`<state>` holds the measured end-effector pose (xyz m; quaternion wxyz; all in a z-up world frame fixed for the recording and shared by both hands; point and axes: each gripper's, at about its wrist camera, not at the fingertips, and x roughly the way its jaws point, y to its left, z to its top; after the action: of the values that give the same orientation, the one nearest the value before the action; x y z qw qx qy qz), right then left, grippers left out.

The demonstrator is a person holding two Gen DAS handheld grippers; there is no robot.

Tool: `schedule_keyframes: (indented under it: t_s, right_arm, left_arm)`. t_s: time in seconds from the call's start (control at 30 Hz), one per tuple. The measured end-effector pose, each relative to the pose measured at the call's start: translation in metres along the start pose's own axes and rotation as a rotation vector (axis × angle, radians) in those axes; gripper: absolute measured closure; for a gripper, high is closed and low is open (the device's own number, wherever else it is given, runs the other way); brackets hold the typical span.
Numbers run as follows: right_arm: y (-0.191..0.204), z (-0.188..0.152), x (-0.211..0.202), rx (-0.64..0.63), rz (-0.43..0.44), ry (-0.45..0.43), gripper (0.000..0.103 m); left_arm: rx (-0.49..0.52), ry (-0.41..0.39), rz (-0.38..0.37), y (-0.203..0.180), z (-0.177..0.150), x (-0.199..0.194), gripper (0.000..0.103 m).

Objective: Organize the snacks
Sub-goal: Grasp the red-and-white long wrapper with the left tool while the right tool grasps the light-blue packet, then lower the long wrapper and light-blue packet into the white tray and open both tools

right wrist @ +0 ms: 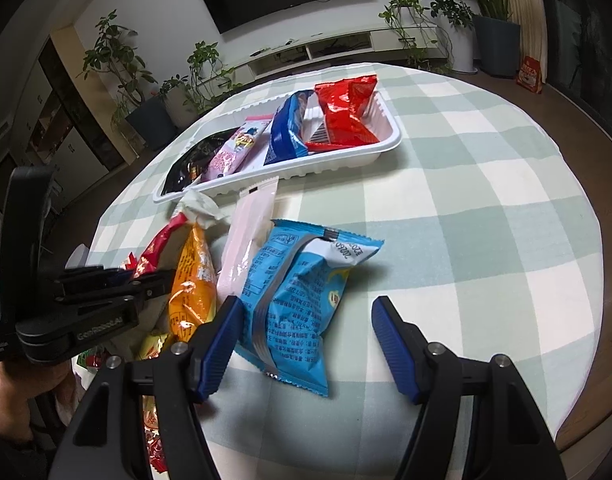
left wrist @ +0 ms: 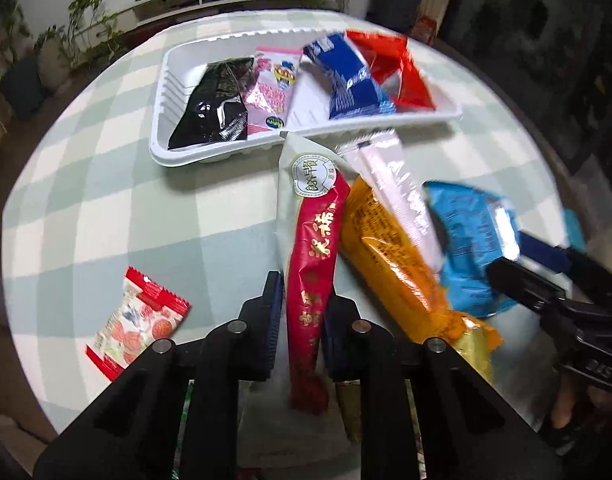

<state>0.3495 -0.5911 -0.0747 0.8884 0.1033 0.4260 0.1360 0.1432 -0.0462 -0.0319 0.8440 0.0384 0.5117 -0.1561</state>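
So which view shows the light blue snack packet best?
The right wrist view: the light blue snack packet lies whole and sharp, printed back up. In the left wrist view it sits blurred at the right edge.

4 packets (left wrist: 226, 100) lie in the tray (left wrist: 162, 132), perhaps 5 before it.

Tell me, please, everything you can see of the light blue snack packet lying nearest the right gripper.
The light blue snack packet is a puffed, glossy plastic pillow bag, back side up, with a grey centre seam, crimped ends, dense small print and a date stamp. It lies flat on the checked tablecloth, outside the white tray, between the open fingers of the right gripper; its left edge overlaps the pale pink packet.
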Motion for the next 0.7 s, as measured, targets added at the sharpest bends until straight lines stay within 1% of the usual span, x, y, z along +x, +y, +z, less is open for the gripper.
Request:
schedule_keyframes:
  t_s: [0.13, 0.17, 0.3, 0.37, 0.47, 0.57, 0.63, 0.7]
  right_arm:
    - [-0.004, 0.001, 0.0, 0.027, 0.026, 0.006, 0.037]
    - [-0.003, 0.001, 0.001, 0.029, 0.029, 0.008, 0.037]
    - [-0.003, 0.004, 0.003, 0.044, 0.037, 0.014, 0.037]
    - [-0.002, 0.008, 0.006, 0.05, 0.041, 0.025, 0.037]
    - [0.005, 0.014, 0.012, 0.025, 0.021, 0.03, 0.037]
    - [0.011, 0.012, 0.023, 0.002, 0.003, 0.073, 0.036]
    - [0.015, 0.01, 0.024, -0.029, -0.017, 0.059, 0.038]
    - [0.014, 0.009, 0.023, -0.032, -0.019, 0.054, 0.046]
  left_arm:
    - [-0.063, -0.063, -0.081, 0.01, -0.003, -0.021, 0.087]
    - [-0.094, -0.084, -0.12, 0.015, -0.006, -0.028, 0.087]
    - [-0.164, -0.129, -0.2, 0.03, -0.014, -0.041, 0.087]
    - [-0.185, -0.14, -0.222, 0.035, -0.017, -0.043, 0.087]
    - [-0.199, -0.143, -0.244, 0.038, -0.02, -0.043, 0.087]
    - [-0.205, -0.148, -0.257, 0.04, -0.023, -0.046, 0.087]
    - [-0.208, -0.149, -0.26, 0.041, -0.024, -0.046, 0.087]
    - [-0.207, -0.148, -0.258, 0.041, -0.024, -0.045, 0.087]
